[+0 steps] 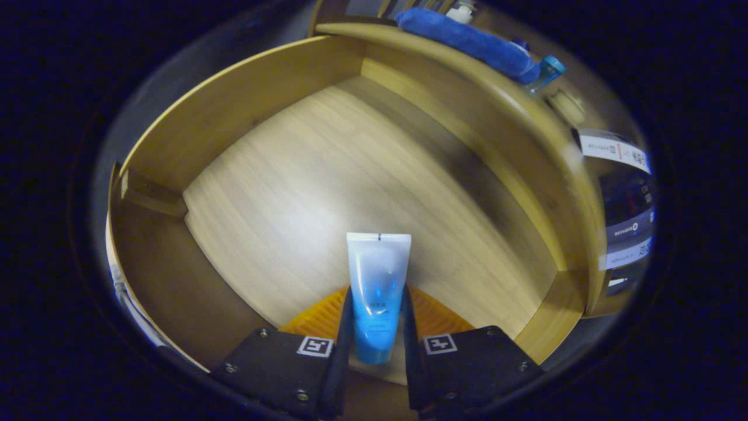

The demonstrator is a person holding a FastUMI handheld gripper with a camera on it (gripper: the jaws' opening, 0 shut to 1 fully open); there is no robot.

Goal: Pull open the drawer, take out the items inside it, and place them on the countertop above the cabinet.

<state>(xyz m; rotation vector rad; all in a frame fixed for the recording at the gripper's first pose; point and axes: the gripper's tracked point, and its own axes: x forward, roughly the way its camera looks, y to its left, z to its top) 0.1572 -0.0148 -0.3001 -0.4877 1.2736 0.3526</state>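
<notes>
fingers (pixel 376 327) clamped on blue tube (pixel 377 286) | above open drawer (pixel 327 175) floor

I'm holding a blue-and-white squeeze tube (pixel 378 292) pinched between my 2 fingers (pixel 345 327), flat sealed end pointing away, above the open wooden drawer (pixel 245 111), whose pale floor is lying bare beneath it.

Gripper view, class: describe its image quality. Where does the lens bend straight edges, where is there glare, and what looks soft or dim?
In the gripper view, the fisheye bows the drawer walls into curves; a pale sheen lies on the drawer floor just beyond the tube, which looks sharp between the fingers pressed on its sides; the blue towel on the countertop beyond is softer and dimmer.
</notes>
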